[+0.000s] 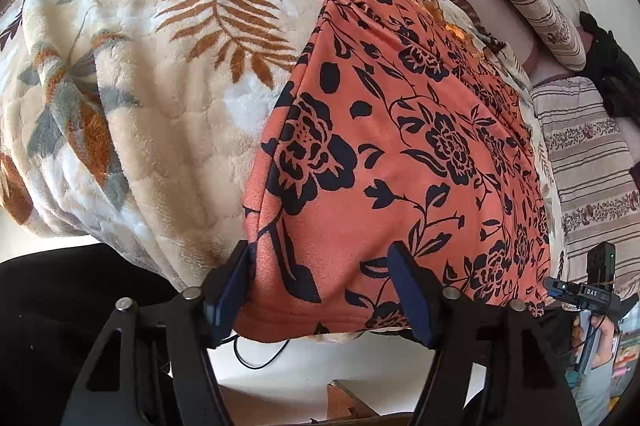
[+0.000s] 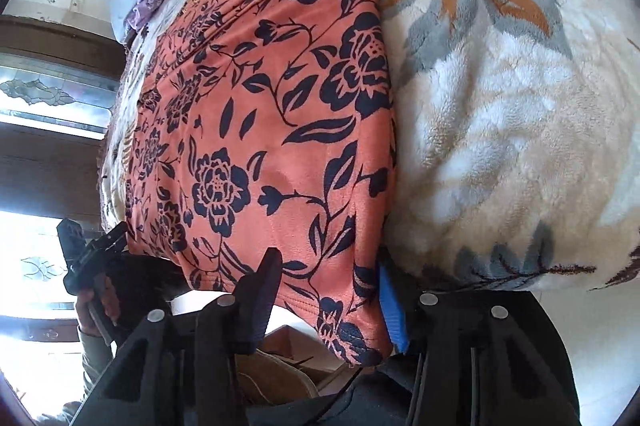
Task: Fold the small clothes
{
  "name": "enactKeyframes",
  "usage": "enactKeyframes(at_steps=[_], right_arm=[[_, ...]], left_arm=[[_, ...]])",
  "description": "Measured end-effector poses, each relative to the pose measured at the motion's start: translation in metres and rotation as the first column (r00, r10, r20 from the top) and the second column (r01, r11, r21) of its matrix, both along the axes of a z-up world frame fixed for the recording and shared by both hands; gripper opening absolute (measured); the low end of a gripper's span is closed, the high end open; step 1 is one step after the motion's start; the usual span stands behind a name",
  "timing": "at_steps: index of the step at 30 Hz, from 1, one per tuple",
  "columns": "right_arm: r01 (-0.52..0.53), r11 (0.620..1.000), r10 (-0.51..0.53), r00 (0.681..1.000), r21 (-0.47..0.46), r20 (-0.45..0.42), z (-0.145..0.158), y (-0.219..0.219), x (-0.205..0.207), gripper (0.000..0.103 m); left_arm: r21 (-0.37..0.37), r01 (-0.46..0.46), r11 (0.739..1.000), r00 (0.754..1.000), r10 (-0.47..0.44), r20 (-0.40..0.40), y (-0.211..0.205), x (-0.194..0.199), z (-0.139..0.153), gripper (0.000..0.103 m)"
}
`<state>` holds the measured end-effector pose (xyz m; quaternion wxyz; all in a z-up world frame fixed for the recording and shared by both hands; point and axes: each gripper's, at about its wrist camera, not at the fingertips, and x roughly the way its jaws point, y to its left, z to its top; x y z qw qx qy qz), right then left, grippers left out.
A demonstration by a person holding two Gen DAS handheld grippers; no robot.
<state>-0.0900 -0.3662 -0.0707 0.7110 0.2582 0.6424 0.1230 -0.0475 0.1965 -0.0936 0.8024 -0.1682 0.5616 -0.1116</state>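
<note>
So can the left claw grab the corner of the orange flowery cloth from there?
Probably yes. The left claw already straddles the near hem of the orange cloth on the fluffy blanket, and nothing blocks it; the jaws do not look pinched yet.

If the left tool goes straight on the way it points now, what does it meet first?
Most likely the orange flowered garment: its near hem already lies between the fingers of the left tool. Under it is the leaf-print blanket. Depth is hard to judge in this view.
</note>
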Motion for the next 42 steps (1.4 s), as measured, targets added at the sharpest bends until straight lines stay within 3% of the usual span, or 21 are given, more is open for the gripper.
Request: enactKeyframes(at_steps=[2,3,4,6,10,13,17,18,19,20,21,22,24,25,26,27,32,34,37,39,42], right_arm=[[-0.026,0.999,0.026,1.0,-0.029,-0.001,0.0,0.006,0.001,0.059],[-0.051,0.998,0.051,0.999,-0.043,0.0,0.0,0.01,0.001,0.055],[-0.072,0.995,0.071,0.997,-0.065,-0.006,0.0,0.014,0.001,0.031],[-0.076,0.99,0.076,0.997,-0.116,-0.005,0.003,0.015,0.0,0.011],[-0.021,0.999,0.023,0.996,-0.033,0.082,0.031,0.004,-0.008,0.01],[0.004,1.0,-0.008,0.994,0.03,0.113,0.041,0.001,-0.01,0.01],[0.038,0.999,-0.038,0.999,0.025,0.005,0.01,-0.002,-0.006,0.014],[0.048,0.999,-0.047,0.999,0.02,-0.018,0.003,-0.004,-0.007,0.016],[0.059,0.998,-0.058,0.997,0.036,-0.044,-0.002,-0.004,-0.007,0.02],[0.065,0.997,-0.062,0.997,0.046,-0.053,-0.003,-0.004,-0.006,0.034],[0.063,0.997,-0.061,0.997,0.041,-0.053,-0.003,-0.005,-0.005,0.048],[0.058,0.998,-0.056,0.997,0.03,-0.053,-0.002,-0.004,-0.005,0.077],[0.023,1.0,-0.023,0.999,0.011,-0.045,-0.001,-0.001,-0.004,0.069],[0.002,1.0,-0.001,0.998,0.008,-0.055,-0.003,0.003,-0.003,0.028],[-0.013,1.0,0.012,0.998,-0.019,-0.062,-0.003,0.006,-0.003,0.006],[-0.024,0.999,0.022,0.999,-0.04,-0.049,-0.002,0.007,-0.003,0.006],[0.028,0.998,-0.032,0.997,0.062,0.064,0.029,0.003,-0.005,0.006],[0.046,0.994,-0.054,0.995,0.099,0.08,0.032,0.001,-0.005,0.006],[0.04,0.995,-0.041,0.999,0.087,0.004,0.009,0.006,0.001,0.006],[0.068,0.988,-0.072,0.997,0.136,0.03,0.016,0.002,0.004,0.006],[0.09,0.976,-0.116,0.986,0.199,0.123,0.044,-0.008,0.017,0.006]], left_arm=[[0.045,0.004,0.999,1.0,-0.003,-0.007,-0.001,0.001,-0.002,0.037],[0.064,0.003,0.998,1.0,-0.003,-0.01,0.001,0.001,-0.002,0.018],[0.068,-0.001,0.998,1.0,0.001,-0.011,0.004,0.001,-0.002,0.009],[0.025,-0.01,1.0,1.0,0.01,0.0,0.01,-0.001,0.005,0.007],[0.022,0.012,1.0,0.992,-0.015,0.127,0.011,-0.01,0.047,0.007],[0.029,0.037,0.999,0.988,-0.041,0.147,0.004,-0.004,0.053,0.007],[0.056,0.006,0.998,0.999,-0.008,0.043,-0.001,0.012,0.02,0.008],[0.068,0.003,0.998,0.999,-0.005,0.031,-0.001,0.012,0.014,0.012],[0.073,-0.005,0.997,1.0,0.003,0.03,-0.002,0.01,0.01,0.022],[0.074,-0.013,0.997,1.0,0.011,0.027,-0.001,0.01,0.007,0.032],[0.075,-0.024,0.997,1.0,0.022,0.017,0.001,0.01,0.005,0.057],[0.082,-0.037,0.996,0.999,0.037,0.008,0.003,0.01,0.003,0.068],[0.085,-0.033,0.996,0.999,0.031,0.023,0.003,0.01,0.002,0.064],[0.089,-0.013,0.996,0.999,0.01,0.031,0.002,0.01,0.004,0.034],[0.098,0.009,0.995,1.0,-0.011,0.029,-0.001,0.01,0.005,0.015],[0.101,0.02,0.995,0.999,-0.023,0.027,-0.003,0.011,0.008,0.007],[0.066,0.023,0.998,0.991,-0.032,0.129,-0.002,0.001,0.039,0.007],[0.041,0.013,0.999,0.996,-0.017,0.092,0.001,0.006,0.033,0.007],[0.065,0.018,0.998,1.0,-0.018,0.008,-0.001,0.017,0.015,0.007],[0.015,0.031,0.999,0.997,-0.032,0.063,-0.001,0.019,0.035,0.007],[-0.003,0.061,0.998,0.979,-0.059,0.197,-0.01,0.029,0.077,0.007]])
